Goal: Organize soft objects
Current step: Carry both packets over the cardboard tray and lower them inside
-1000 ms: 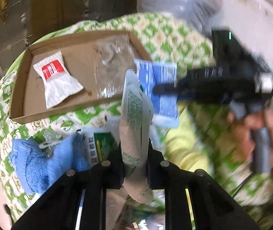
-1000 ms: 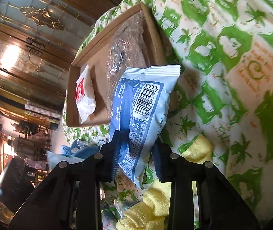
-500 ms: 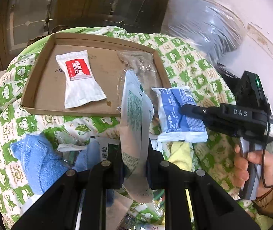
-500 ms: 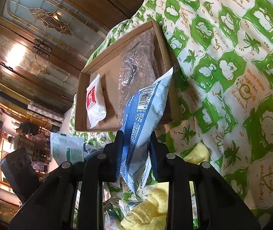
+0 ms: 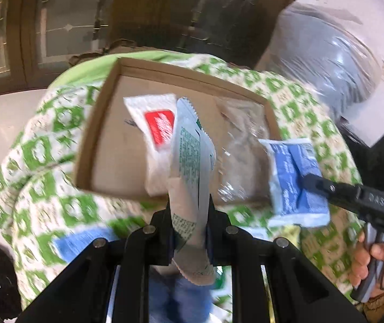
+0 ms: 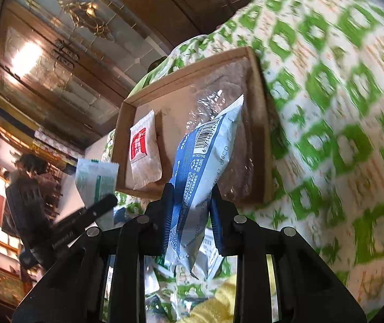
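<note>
Both grippers carry packets toward the cardboard tray (image 5: 92, 145) at twelve o'clock: left gripper (image 5: 188, 215), jaws clamped on an upright green-printed sachet (image 5: 189, 161); right gripper (image 6: 192, 207), nearer the tray's right end, pinching a blue packet (image 6: 200, 167).

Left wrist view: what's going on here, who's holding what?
A person is sorting soft packets with a handheld gripper in each hand. The left gripper is shut on a white-and-green packet, and the right gripper is shut on a blue-and-white packet. Both packets are held up near the cardboard tray, which sits on a green-patterned cloth. The tray already holds a white packet with a red label and a clear plastic bag. Neither held packet has been released yet.
</note>
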The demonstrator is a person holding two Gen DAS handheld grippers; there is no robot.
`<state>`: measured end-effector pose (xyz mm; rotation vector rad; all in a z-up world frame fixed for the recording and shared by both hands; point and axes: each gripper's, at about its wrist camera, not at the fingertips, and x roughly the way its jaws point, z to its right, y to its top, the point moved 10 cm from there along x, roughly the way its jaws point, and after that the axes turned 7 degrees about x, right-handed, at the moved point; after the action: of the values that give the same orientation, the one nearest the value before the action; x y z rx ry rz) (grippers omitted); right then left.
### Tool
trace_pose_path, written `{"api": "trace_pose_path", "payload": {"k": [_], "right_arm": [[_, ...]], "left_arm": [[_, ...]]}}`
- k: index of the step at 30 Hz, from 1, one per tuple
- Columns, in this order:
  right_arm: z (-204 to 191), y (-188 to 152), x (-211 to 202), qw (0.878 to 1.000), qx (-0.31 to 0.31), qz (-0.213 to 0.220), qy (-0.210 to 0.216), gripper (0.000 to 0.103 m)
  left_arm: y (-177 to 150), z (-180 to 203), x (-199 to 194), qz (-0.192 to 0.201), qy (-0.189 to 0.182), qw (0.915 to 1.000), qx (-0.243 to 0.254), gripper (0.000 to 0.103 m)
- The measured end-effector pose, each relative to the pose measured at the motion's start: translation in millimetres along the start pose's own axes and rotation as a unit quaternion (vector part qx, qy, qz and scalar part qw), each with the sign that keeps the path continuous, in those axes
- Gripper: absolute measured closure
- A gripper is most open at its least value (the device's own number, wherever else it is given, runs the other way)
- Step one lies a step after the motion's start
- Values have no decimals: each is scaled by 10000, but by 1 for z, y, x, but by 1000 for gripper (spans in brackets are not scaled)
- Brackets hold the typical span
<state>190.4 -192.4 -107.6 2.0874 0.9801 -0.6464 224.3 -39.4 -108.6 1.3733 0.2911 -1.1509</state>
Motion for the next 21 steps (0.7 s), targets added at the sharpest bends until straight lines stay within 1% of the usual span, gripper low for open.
{"api": "trace_pose_path", "payload": {"k": [6, 11, 15, 16, 17, 20, 21], "right_arm": [[-15, 19, 28, 9996, -238, -106, -129, 78], [-29, 33, 49, 9988, -434, -177, -156, 78], [-37, 36, 68, 9977, -579, -290, -216, 78], [-37, 35, 73, 9972, -623, -315, -257, 78], [-38, 34, 80, 9967, -672, -344, -299, 78], [-37, 32, 95, 9955, -783, -354, -399, 78], [-37, 32, 99, 9955, -790, -356, -382, 78]], "left_arm": [[23, -33, 17, -74, 142, 9994, -310, 87], [33, -54, 31, -93, 128, 9983, -556, 87], [35, -69, 41, -99, 156, 9971, -742, 86], [34, -72, 45, -124, 165, 9968, -774, 84], [34, -74, 47, -124, 153, 9966, -800, 83], [37, -79, 48, -56, 187, 9963, -836, 83], [39, -80, 49, -44, 213, 9964, -824, 80]]}}
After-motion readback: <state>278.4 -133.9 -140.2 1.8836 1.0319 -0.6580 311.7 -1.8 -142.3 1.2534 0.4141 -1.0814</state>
